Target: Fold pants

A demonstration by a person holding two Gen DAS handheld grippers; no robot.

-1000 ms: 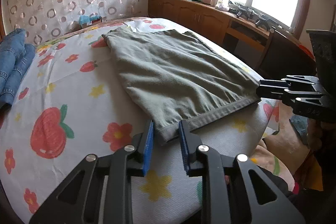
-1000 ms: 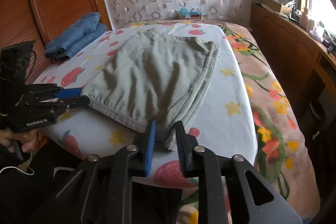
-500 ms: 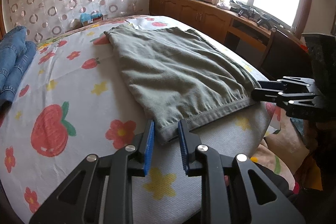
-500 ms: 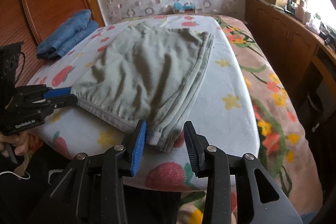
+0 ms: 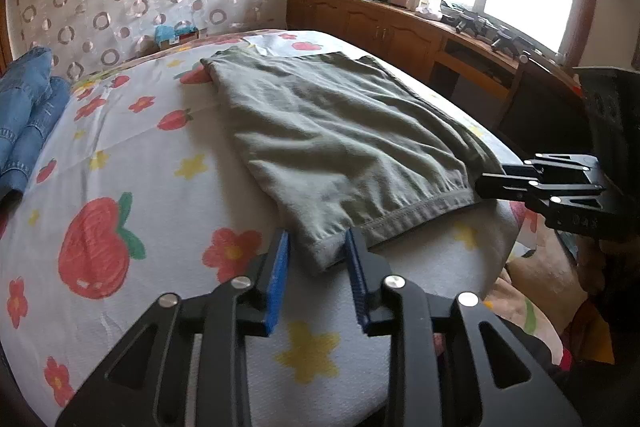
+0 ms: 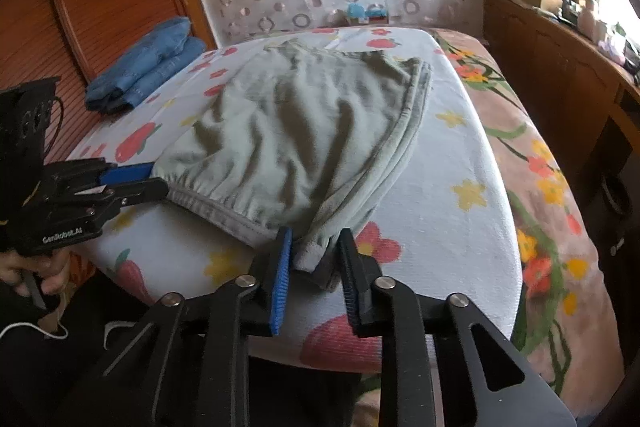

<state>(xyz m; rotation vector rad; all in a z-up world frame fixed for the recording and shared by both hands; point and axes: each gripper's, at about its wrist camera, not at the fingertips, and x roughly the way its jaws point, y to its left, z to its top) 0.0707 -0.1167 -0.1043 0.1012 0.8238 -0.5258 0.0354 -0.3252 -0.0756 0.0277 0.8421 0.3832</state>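
Observation:
Grey-green pants (image 5: 340, 131) lie folded flat on the flowered bed sheet (image 5: 120, 163), elastic waistband toward me. My left gripper (image 5: 316, 233) straddles the near left waistband corner. Its jaws are opening: the left blue pad stands off the cloth and the right one just touches it. In the right wrist view the pants (image 6: 300, 131) look wrinkled, with stacked edges on the right. My right gripper (image 6: 316, 231) is closing, and the near right corner fills the gap between its pads. Each view shows the other gripper at the opposite corner: the right gripper (image 5: 480, 183), the left gripper (image 6: 160, 179).
Folded blue jeans (image 6: 148, 67) lie at the far left of the bed by a wooden panel. A wooden cabinet (image 5: 400, 23) with clutter runs under the window on the right. The bed's near edge drops off just below both grippers. A hand (image 6: 36, 267) holds the left gripper's handle.
The left jaws have widened a little around the corner. The right jaws spread wide half a second ago and have come back in on the corner. The pants have barely shifted.

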